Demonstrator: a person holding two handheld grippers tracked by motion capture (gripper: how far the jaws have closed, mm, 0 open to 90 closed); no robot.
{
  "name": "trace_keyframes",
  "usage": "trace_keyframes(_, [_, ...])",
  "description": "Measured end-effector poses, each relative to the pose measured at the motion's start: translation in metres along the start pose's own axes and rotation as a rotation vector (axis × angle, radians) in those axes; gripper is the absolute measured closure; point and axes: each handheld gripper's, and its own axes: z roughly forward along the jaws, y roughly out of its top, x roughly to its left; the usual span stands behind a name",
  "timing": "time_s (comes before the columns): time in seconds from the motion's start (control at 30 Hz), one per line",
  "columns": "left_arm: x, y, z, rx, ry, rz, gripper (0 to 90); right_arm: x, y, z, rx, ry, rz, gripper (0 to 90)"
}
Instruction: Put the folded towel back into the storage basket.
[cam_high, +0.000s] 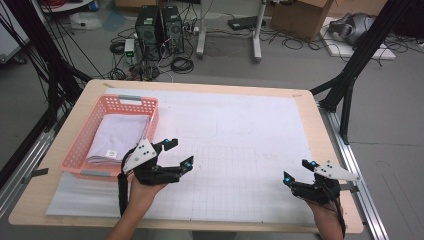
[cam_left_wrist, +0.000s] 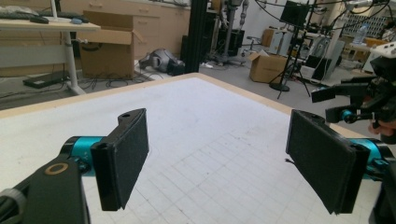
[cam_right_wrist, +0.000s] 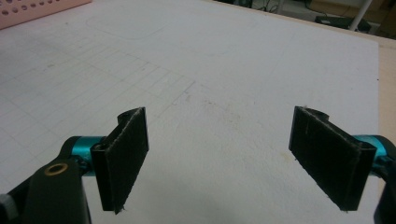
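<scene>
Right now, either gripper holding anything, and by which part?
Nothing held. Left gripper and right gripper are both open over the white mat; the folded towel lies untouched in the pink basket.

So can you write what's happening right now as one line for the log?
left tool: open, holding nothing, beside pink plastic basket | right tool: open, holding nothing, near table's right edge | folded white cloth: lying in basket

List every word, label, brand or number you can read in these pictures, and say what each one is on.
No text can be read.
Folded towel in the pink basket: a small white tag, too small to read.
Cardboard box behind the table: a dark mark on its side, too blurred to read.
White gridded mat: lines only, no writing.
</scene>
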Motion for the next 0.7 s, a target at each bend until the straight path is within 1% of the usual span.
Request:
trace_keyframes(0.03, [0.0,0.0,0.0,0.0,0.0,0.0,21.7,0.0,0.0,0.0,0.0,0.001,0.004,18.8])
trace_keyframes(0.07, [-0.002,-0.005,0.003,0.007,-0.009,-0.012,21.7,0.0,0.0,0.0,-0.002,0.0,0.003,18.8])
trace_keyframes(0.13, [-0.004,-0.011,0.006,0.029,-0.012,-0.004,21.8,0.0,-0.001,0.001,-0.004,0.001,-0.001,18.8])
trace_keyframes(0.17, [-0.004,-0.014,0.007,0.041,-0.014,-0.006,21.8,0.001,-0.001,0.001,-0.001,0.0,0.003,18.8])
trace_keyframes(0.2, [-0.005,-0.015,0.008,0.042,-0.016,-0.007,21.9,0.0,-0.002,0.002,-0.004,0.0,-0.001,18.8])
trace_keyframes(0.3, [-0.004,-0.022,0.01,0.069,-0.016,-0.017,22.0,0.002,-0.003,0.003,-0.004,-0.001,-0.006,18.8])
trace_keyframes(0.37, [-0.002,-0.026,0.011,0.076,-0.009,-0.024,22.0,0.003,-0.004,0.004,0.001,0.001,-0.005,18.8])
trace_keyframes(0.4, [-0.001,-0.028,0.011,0.081,-0.013,-0.028,22.0,0.003,-0.005,0.005,0.004,0.002,-0.006,18.8])
trace_keyframes(0.47, [-0.001,-0.03,0.012,0.087,-0.003,-0.03,22.0,0.004,-0.006,0.006,0.008,0.004,-0.005,18.8])
trace_keyframes(0.5, [0.0,-0.031,0.012,0.089,-0.005,-0.031,22.1,0.003,-0.006,0.006,0.007,0.006,-0.006,18.8])
trace_keyframes(0.67, [-0.001,-0.032,0.014,0.093,-0.007,-0.026,22.3,0.003,-0.007,0.007,0.008,0.006,-0.003,18.8])
trace_keyframes(0.7, [-0.001,-0.032,0.014,0.093,-0.006,-0.03,22.3,0.003,-0.007,0.007,0.006,0.006,-0.003,18.8])
